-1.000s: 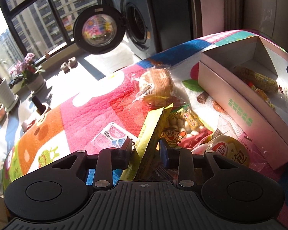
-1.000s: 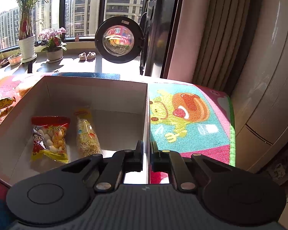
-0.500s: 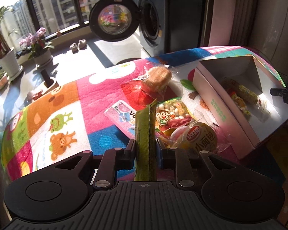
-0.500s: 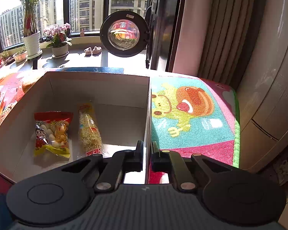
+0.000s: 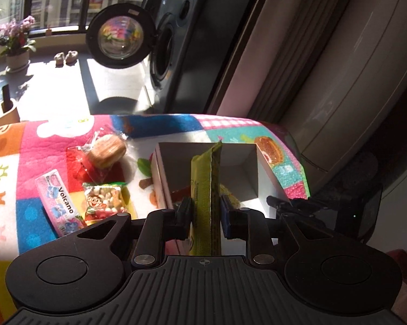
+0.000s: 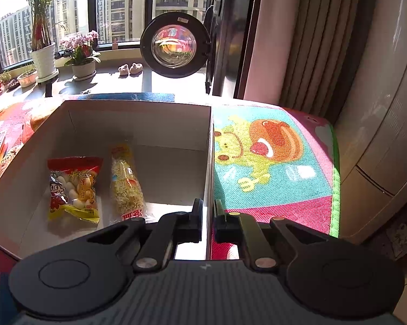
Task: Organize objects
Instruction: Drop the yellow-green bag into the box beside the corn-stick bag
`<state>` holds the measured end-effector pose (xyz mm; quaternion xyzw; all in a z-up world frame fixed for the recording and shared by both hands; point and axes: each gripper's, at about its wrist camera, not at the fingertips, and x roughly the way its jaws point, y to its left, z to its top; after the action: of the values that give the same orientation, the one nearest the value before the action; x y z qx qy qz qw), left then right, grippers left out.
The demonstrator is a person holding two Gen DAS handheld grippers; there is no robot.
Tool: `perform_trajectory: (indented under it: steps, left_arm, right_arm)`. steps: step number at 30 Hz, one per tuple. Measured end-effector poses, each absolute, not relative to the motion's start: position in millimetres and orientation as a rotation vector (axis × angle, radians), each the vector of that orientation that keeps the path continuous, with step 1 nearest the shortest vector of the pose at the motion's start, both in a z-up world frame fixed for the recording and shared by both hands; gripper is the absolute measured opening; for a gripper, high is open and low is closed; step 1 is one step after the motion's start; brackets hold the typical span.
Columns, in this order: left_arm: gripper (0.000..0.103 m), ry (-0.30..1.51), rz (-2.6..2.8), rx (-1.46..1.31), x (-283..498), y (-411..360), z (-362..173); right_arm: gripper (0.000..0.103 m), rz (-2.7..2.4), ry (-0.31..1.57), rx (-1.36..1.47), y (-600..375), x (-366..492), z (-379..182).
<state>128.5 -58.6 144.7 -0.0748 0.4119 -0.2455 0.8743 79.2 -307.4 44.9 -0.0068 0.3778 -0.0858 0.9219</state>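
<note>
My left gripper [image 5: 205, 214] is shut on a green snack packet [image 5: 206, 189] held upright above the near part of the white cardboard box [image 5: 160, 173]. My right gripper [image 6: 208, 216] is shut on the right wall of the box [image 6: 209, 162]. In the box lie a red and yellow snack bag [image 6: 72, 188] and a noodle packet [image 6: 126, 181]. On the colourful mat [image 5: 41, 146] left of the box lie a wrapped bun [image 5: 107, 153], a pink Volcano packet [image 5: 58, 199] and a peanut snack bag [image 5: 104, 197].
The right gripper's body [image 5: 325, 205] shows at the box's right in the left wrist view. A washing machine with an open round door [image 6: 173, 47] stands behind the table. Potted plants [image 6: 82, 57] stand by the window. Curtains and a cabinet are at the right.
My left gripper closed on the green packet, lifted it off the mat and carried it right, over the box. My right gripper stays clamped on the box wall.
</note>
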Motion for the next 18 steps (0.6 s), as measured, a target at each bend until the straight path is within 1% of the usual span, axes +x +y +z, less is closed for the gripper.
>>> perform_trajectory:
  steps: [6,9,13,18]
  left_arm:
    - [0.025,0.912,-0.541,-0.233,163.4,-125.9,124.4]
    - [0.025,0.945,-0.539,-0.272,177.4,-146.4,113.0]
    - [0.024,0.952,-0.524,-0.296,188.9,-157.8,103.2]
    - [0.024,0.961,-0.499,-0.297,194.3,-152.9,95.7]
  right_arm:
    - [0.007,-0.171,0.772,-0.008,-308.5,78.7,44.7]
    - [0.007,-0.164,0.77,-0.001,-310.5,79.2,43.9]
    - [0.007,-0.155,0.775,0.015,-314.1,80.9,40.4]
    - [0.008,-0.142,0.782,0.032,-316.3,80.3,37.7]
